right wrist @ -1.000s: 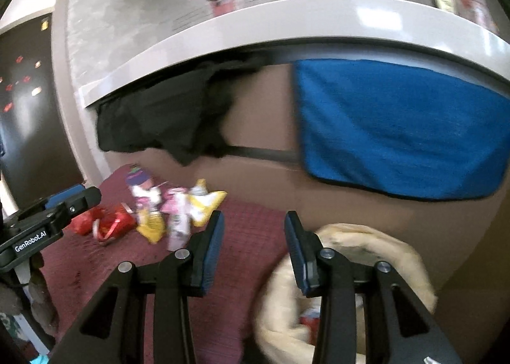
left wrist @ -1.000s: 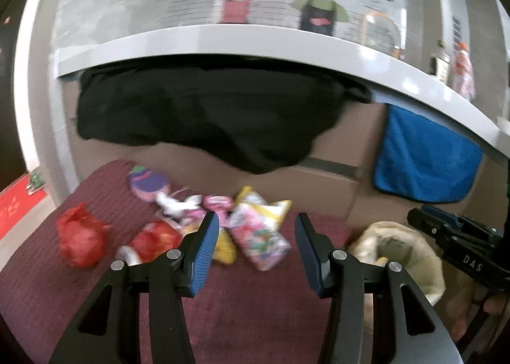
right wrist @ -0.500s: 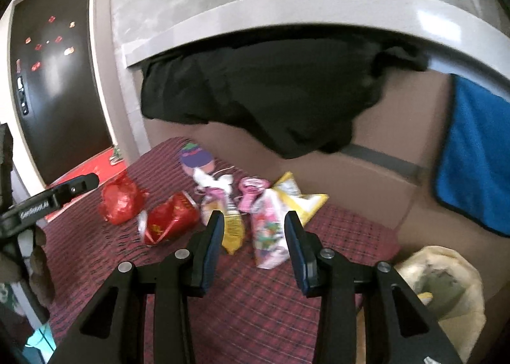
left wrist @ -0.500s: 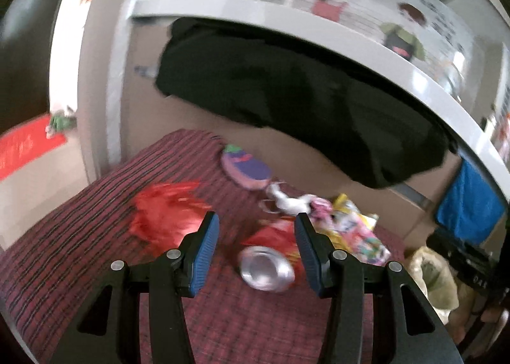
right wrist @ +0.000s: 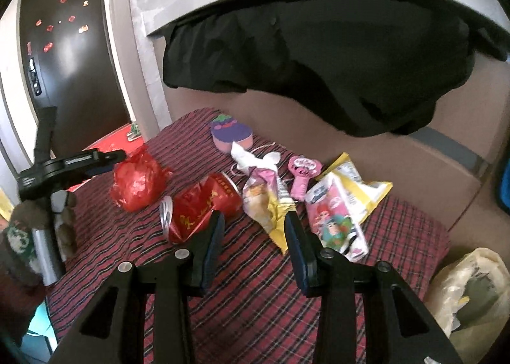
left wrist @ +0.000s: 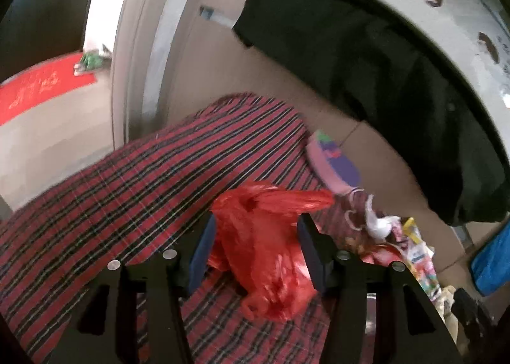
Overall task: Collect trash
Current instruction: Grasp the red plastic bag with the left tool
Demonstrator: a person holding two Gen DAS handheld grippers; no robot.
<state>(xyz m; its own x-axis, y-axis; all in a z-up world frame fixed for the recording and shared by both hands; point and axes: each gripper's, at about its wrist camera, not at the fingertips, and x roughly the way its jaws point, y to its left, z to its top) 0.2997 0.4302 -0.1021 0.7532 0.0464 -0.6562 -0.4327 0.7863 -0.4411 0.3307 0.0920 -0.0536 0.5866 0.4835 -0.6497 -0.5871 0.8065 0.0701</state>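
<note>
The left gripper stood wide, its jaws just opened further, with the red bag between them; whether the pads pressed on the bag could not be told. In the right wrist view that gripper reached in from the left edge, its tips at the bag on the left of the plaid cloth.

Right of the bag lay a crushed red can. Next came a yellow wrapper, with a white tissue and a purple pad behind it. Further right lay a pink toy and a snack packet on a yellow pouch.

The right gripper hung wide and empty above the cloth, its tips near the can and the wrapper.

At the far right, off the cloth, sat a pale bag, mouth open. A black cloth hung from the counter behind.
</note>
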